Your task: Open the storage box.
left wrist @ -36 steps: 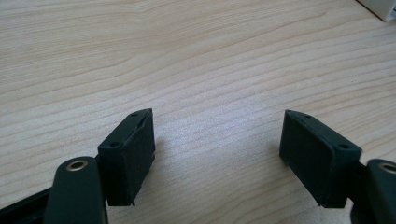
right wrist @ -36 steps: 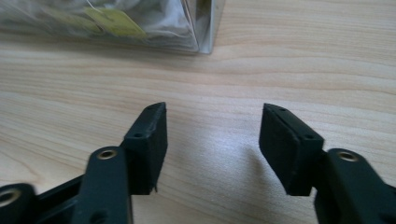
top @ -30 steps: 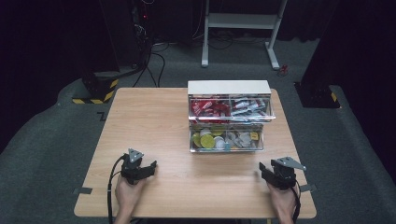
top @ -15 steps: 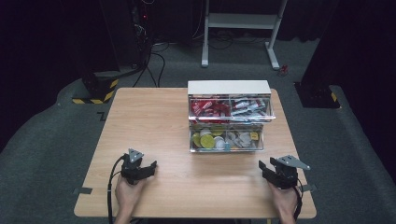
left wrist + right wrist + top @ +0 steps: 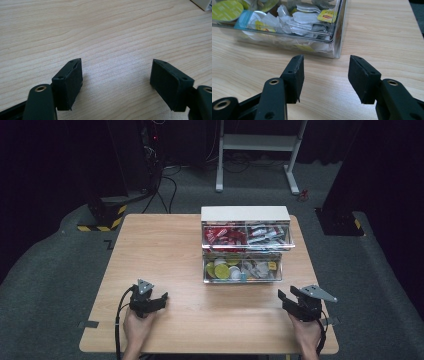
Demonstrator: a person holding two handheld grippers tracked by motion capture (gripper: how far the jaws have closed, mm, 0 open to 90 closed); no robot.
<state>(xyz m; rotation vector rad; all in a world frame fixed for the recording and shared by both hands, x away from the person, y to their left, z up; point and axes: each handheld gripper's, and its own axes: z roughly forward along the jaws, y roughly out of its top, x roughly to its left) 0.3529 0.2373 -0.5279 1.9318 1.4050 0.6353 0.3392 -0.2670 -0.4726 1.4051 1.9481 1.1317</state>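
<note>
A light wooden table [image 5: 165,250] is seen from above on a grey carpeted floor [image 5: 55,270], with dark equipment and a white metal frame [image 5: 260,142] set behind it; a yellow-and-black striped base [image 5: 102,217] is visible off the table's far left corner. Toward the far right of the tabletop a clear two-tier drawer organiser [image 5: 245,245] with a white top is placed; its upper tier is packed with red and silver packets [image 5: 225,236], while the lower drawer [image 5: 242,270] is filled with yellow-green round lids, white sachets and a yellow-tagged tea bag [image 5: 326,17].

Two handheld grippers are rested near the front edge of the table, well apart from each other. The left gripper [image 5: 161,299] is held at the front left, its cable trailed back along the person's forearm; in the left gripper view [image 5: 116,77] its jaws are spread wide over bare wood grain, with nothing caught between them. The right gripper [image 5: 283,298] is held at the front right, a grey three-cornered plate carried on top; in the right gripper view [image 5: 324,75] its jaws are likewise parted and empty, pointed at the near right corner of the lower drawer, which is close ahead but not touched.

The left hand [image 5: 136,325] and the right hand [image 5: 306,332] are wrapped around the gripper bodies at the bottom of the high view.
</note>
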